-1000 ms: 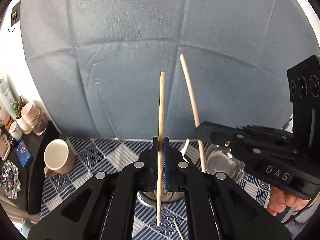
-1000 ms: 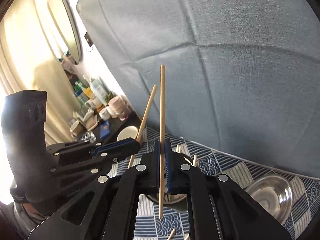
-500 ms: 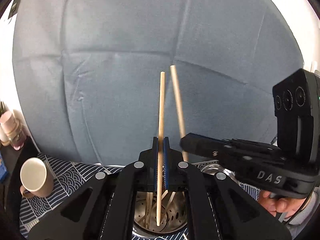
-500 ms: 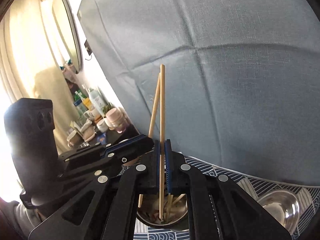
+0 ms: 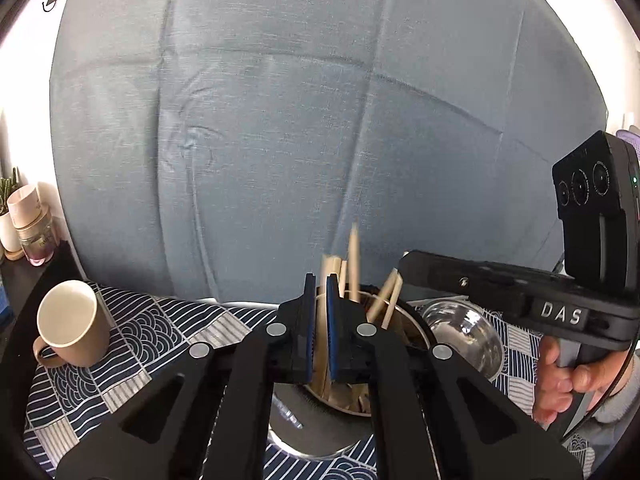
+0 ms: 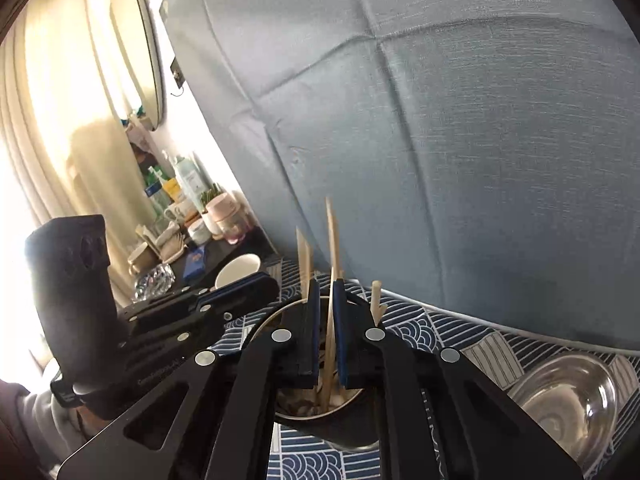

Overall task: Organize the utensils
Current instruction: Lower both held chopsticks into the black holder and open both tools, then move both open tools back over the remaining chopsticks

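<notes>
Mia: Where are the sticks?

Tom: They stand in the shiny metal cup (image 5: 416, 326) in the middle of the tabletop (image 5: 160, 340), which has a blue and white cloth on it. Some chopsticks (image 5: 386, 294) lean on its far rim.

Mia: What is the left gripper (image 5: 319, 312) doing?

Tom: It hangs right over the cup. Its blue pads are nearly together, with only a thin slit, and a chopstick (image 5: 320, 360) sits in that slit. The top of it pokes up just above the pads and looks blurry. The bottom goes down into the cup.

Mia: And the right gripper (image 6: 326, 320)?

Tom: It is over the same cup, beside the left one. Its jaws have just been opening a little. The other chopstick (image 6: 330, 240) is between the pads, but it leans and has room on each side, so they are not squeezing it. Its low end is inside the cup.

Mia: What else is there?

Tom: A cream mug (image 5: 70, 320) stands to the left. A shiny bowl (image 5: 468, 332) sits just right of the cup. A hand (image 5: 560, 380) holds the right gripper's handle.
</notes>
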